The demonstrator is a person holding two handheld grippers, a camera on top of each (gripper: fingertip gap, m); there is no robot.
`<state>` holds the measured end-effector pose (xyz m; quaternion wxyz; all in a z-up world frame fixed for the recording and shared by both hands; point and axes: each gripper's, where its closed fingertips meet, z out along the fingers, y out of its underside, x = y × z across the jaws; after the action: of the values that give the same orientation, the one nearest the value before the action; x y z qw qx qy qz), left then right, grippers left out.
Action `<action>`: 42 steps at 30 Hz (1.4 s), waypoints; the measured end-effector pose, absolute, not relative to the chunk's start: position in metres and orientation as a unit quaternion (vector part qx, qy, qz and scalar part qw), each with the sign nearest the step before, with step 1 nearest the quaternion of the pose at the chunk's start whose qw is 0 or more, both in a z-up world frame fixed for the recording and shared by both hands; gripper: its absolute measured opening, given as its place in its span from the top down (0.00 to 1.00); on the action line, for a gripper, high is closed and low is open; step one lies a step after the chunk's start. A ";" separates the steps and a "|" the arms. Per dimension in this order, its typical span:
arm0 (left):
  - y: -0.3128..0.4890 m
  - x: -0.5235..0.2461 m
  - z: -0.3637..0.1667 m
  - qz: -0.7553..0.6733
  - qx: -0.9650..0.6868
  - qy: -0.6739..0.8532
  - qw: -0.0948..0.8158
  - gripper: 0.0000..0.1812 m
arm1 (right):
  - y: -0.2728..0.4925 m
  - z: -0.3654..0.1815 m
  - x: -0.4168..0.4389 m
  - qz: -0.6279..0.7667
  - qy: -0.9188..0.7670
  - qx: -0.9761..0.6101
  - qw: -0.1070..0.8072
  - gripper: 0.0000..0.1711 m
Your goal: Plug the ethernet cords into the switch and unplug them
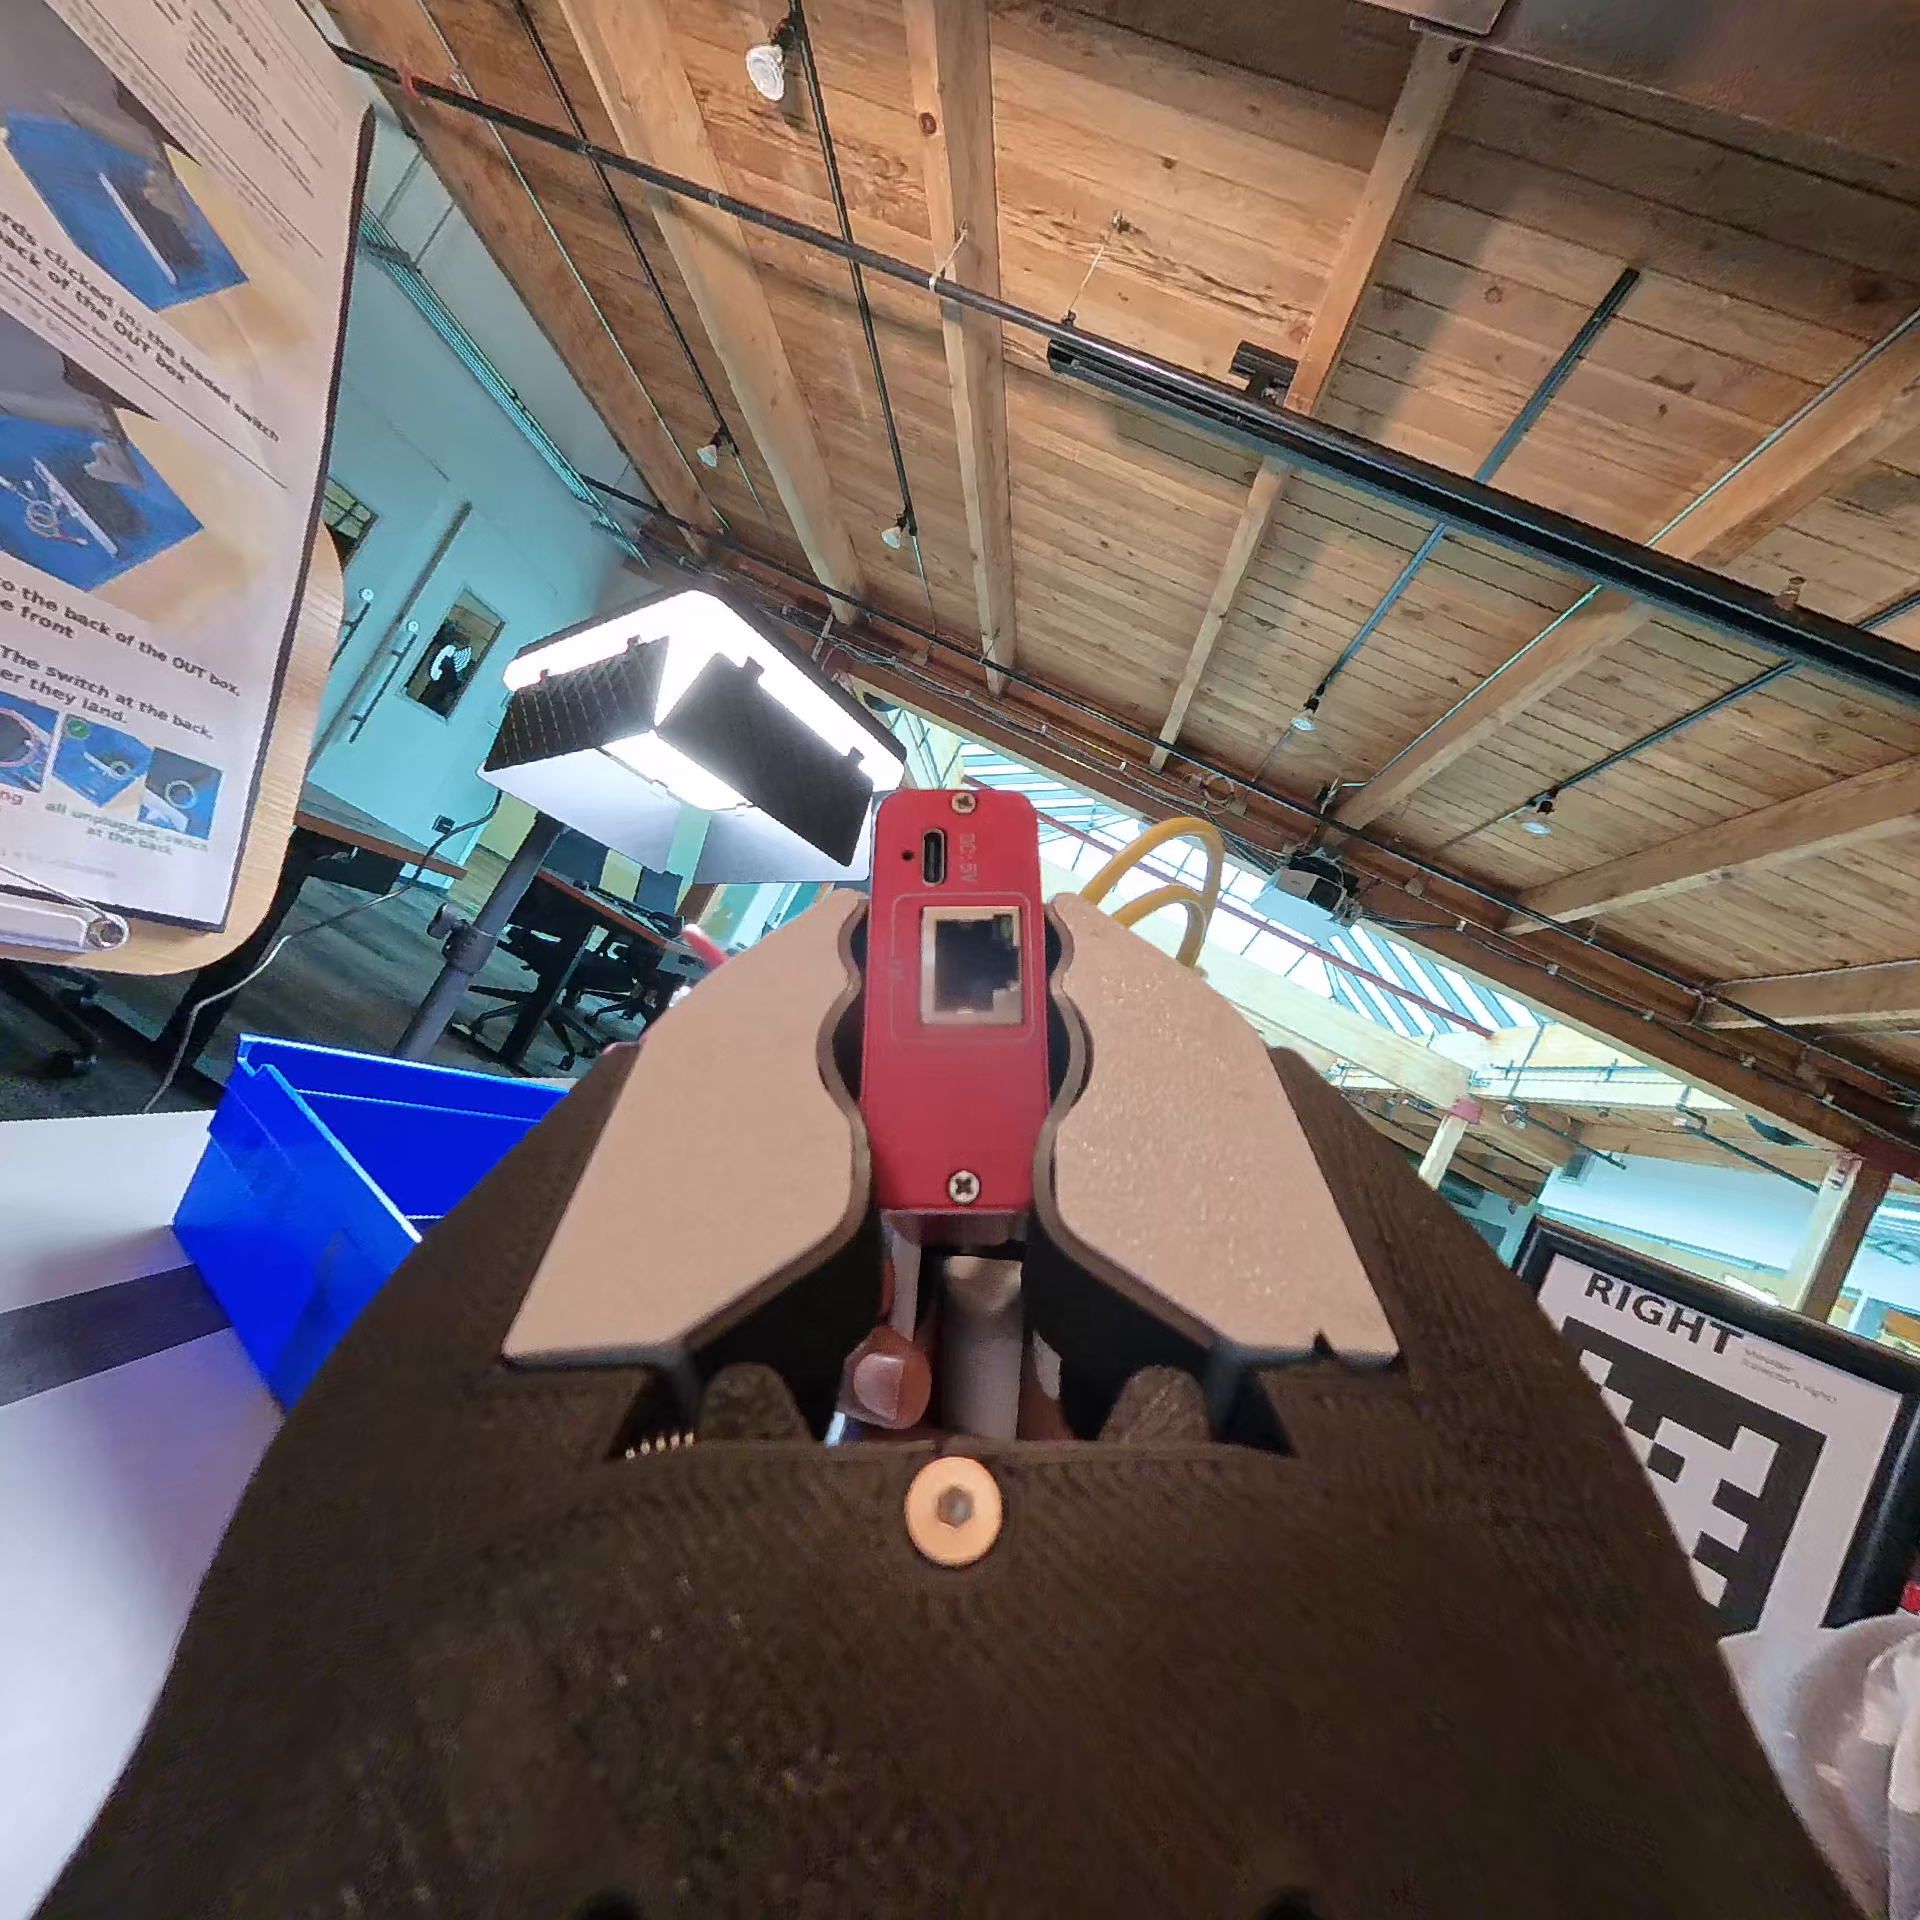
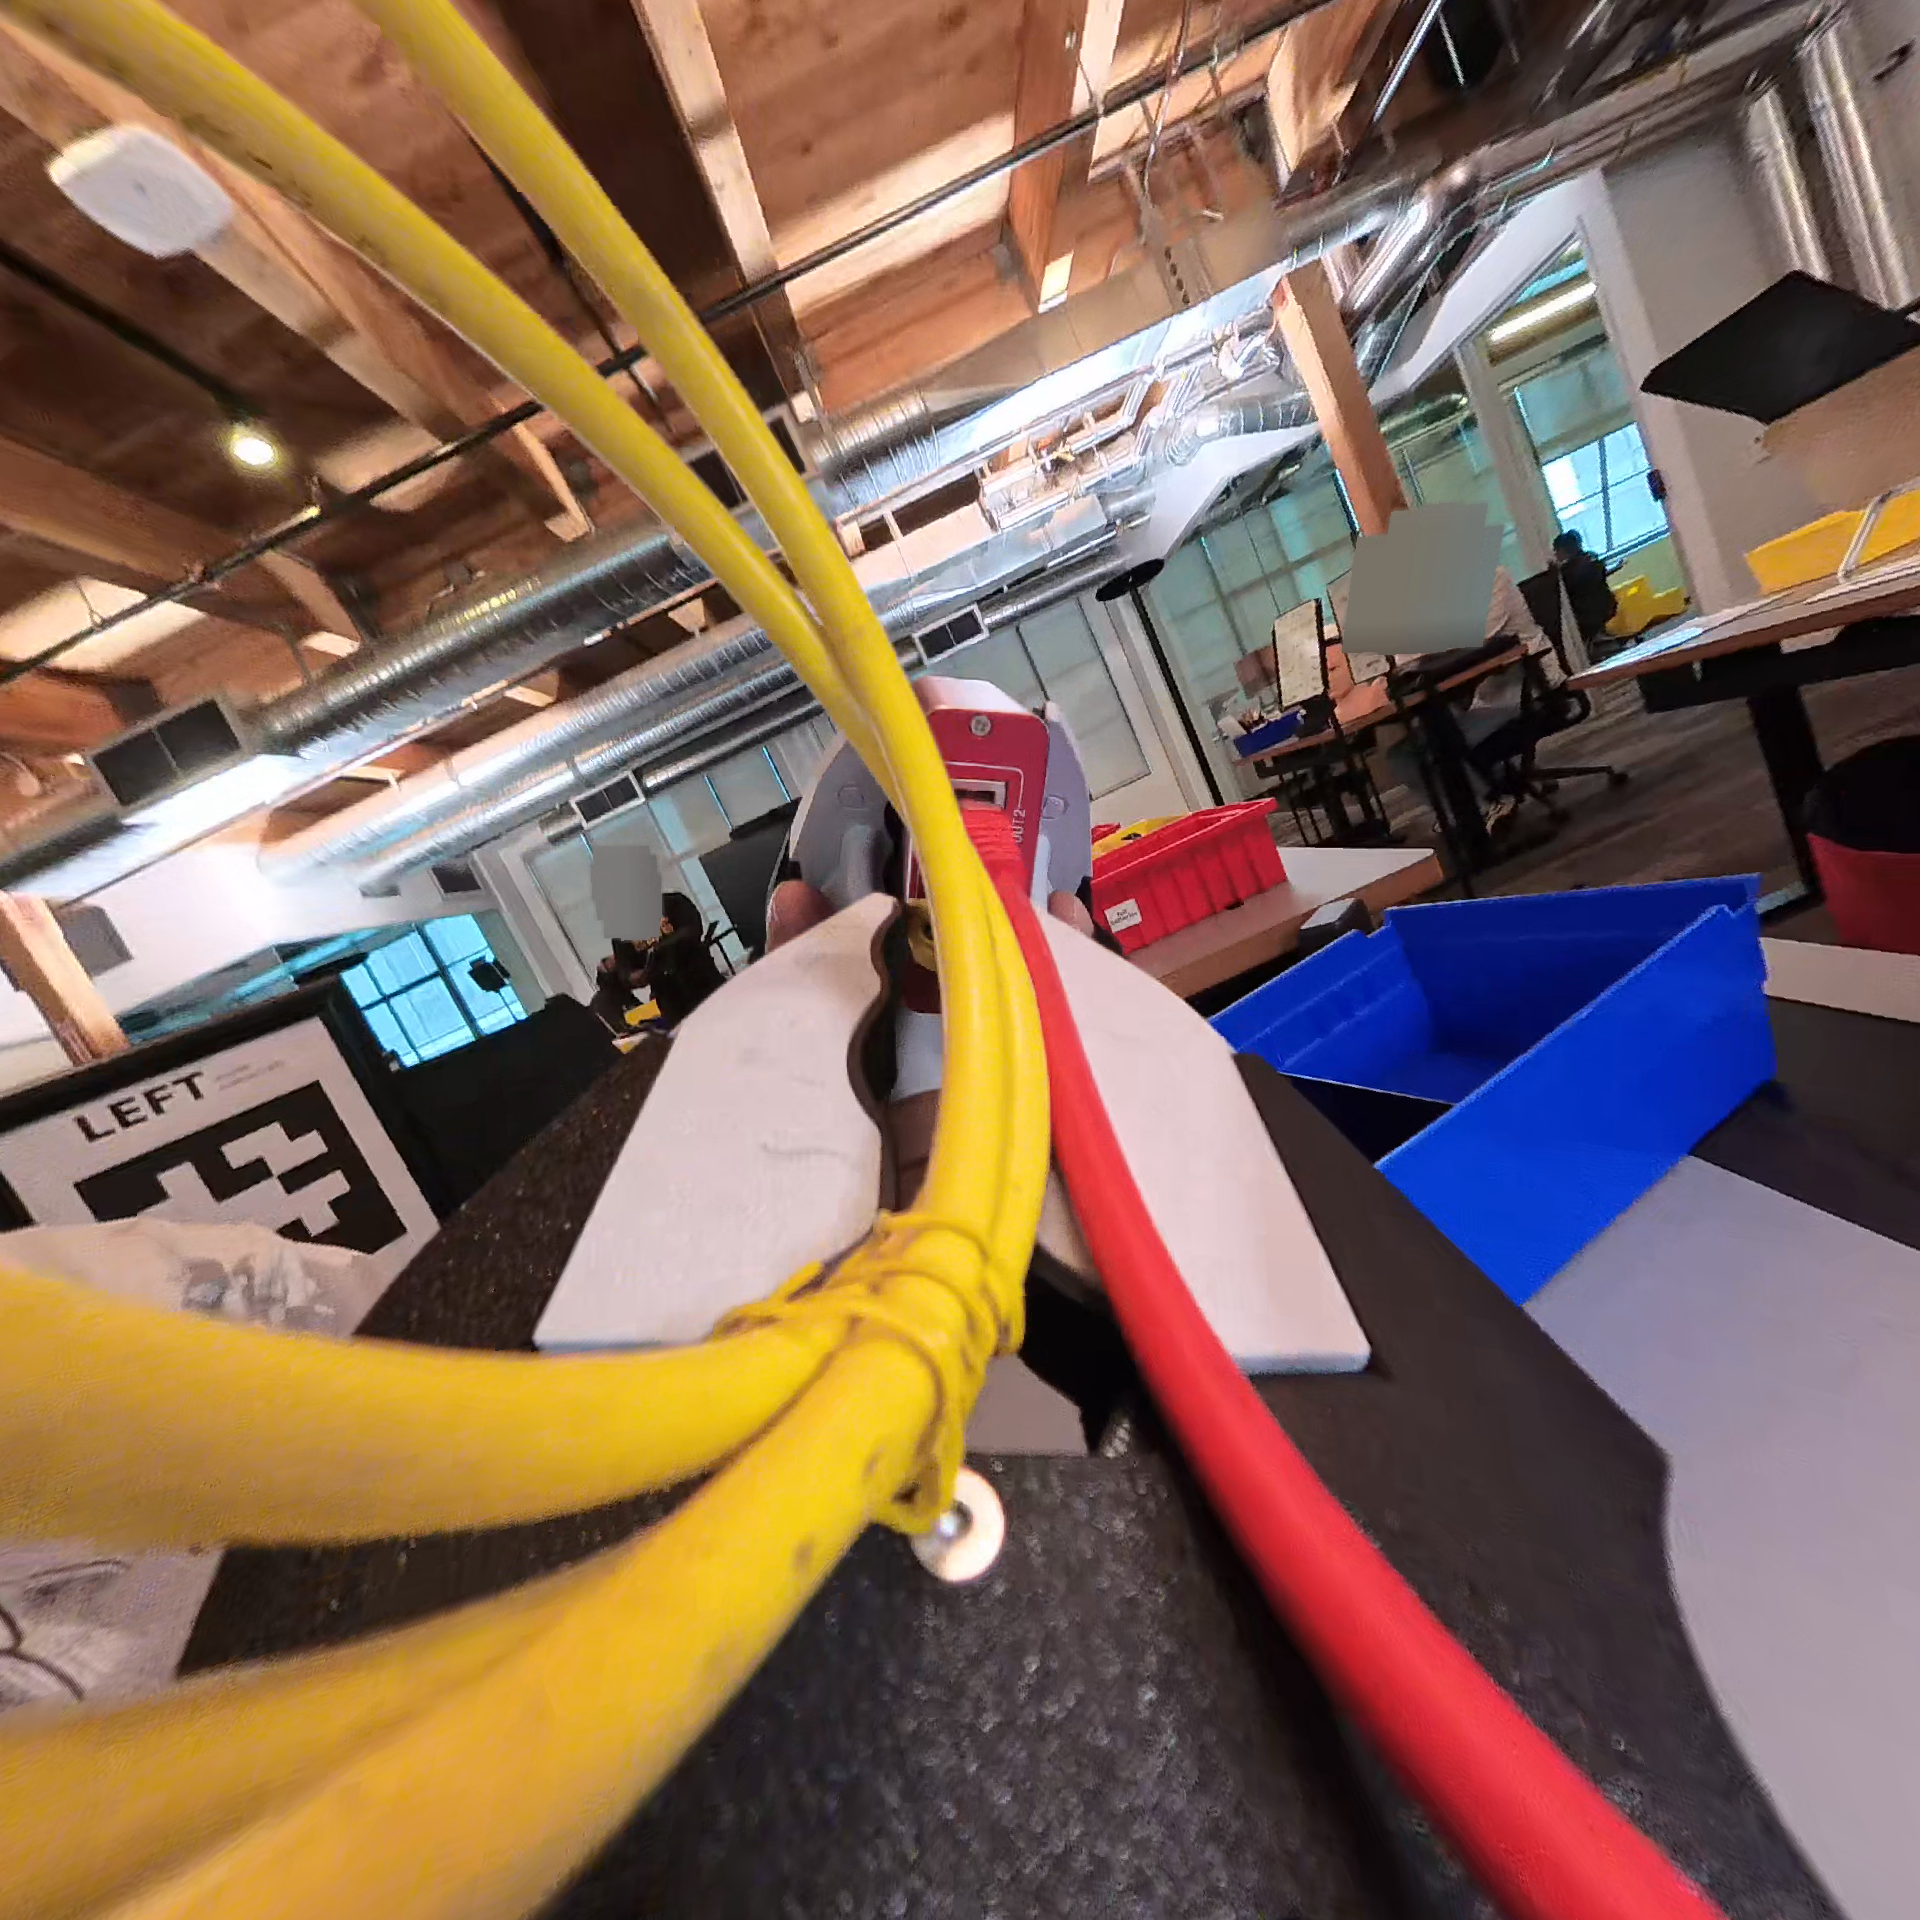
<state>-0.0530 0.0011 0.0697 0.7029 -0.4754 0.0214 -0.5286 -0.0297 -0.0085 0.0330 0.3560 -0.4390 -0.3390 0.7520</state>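
Pinching the red switch (image 1: 954, 1023) by its two long sides, the left gripper (image 1: 956, 1039) holds it up in the air, off the bench, long axis running up-down in the left wrist view, w/ one end face toward that camera. That face shows one empty ethernet port (image 1: 975, 961).

Opposite end faces the right gripper (image 2: 940, 997), seen straight ahead in the right wrist view. Red cord (image 2: 1195, 1309) runs along between the right fingers to a plug seated in a port on that far face; yellow cords (image 2: 644, 395) loop over the top, a yellow plug seemingly sits beside the fingertips. Right fingers look closed around the cord near the switch, but can't tell if actually clamped, cables hide the gap.

Key relation: switch lies dead ahead of the right gripper, cord axis approx. in line w/ its fingers. Blue bin (image 2: 1538, 1039) sits on the bench, right side.
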 end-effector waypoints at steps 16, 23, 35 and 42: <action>-0.008 -0.028 0.058 -0.542 -0.539 0.183 0.618 0.83 | -0.011 0.042 -0.013 0.704 -0.411 -0.460 0.353 0.91; -0.026 -0.002 0.034 -0.458 -0.616 0.311 0.560 0.82 | -0.026 0.040 -0.006 0.674 -0.477 -0.454 0.334 0.91; -0.024 0.003 0.038 -0.472 -0.607 0.294 0.568 0.83 | -0.024 0.042 -0.001 0.655 -0.500 -0.438 0.359 0.91; -0.015 0.001 0.039 -0.383 -0.616 0.291 0.624 0.83 | -0.012 0.042 -0.004 0.604 -0.502 -0.446 0.428 0.92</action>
<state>0.0007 -0.0153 0.0386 0.6242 -0.6160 0.2906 -0.3827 -0.0036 -0.0118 0.0419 0.4284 -0.4461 -0.5020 0.6045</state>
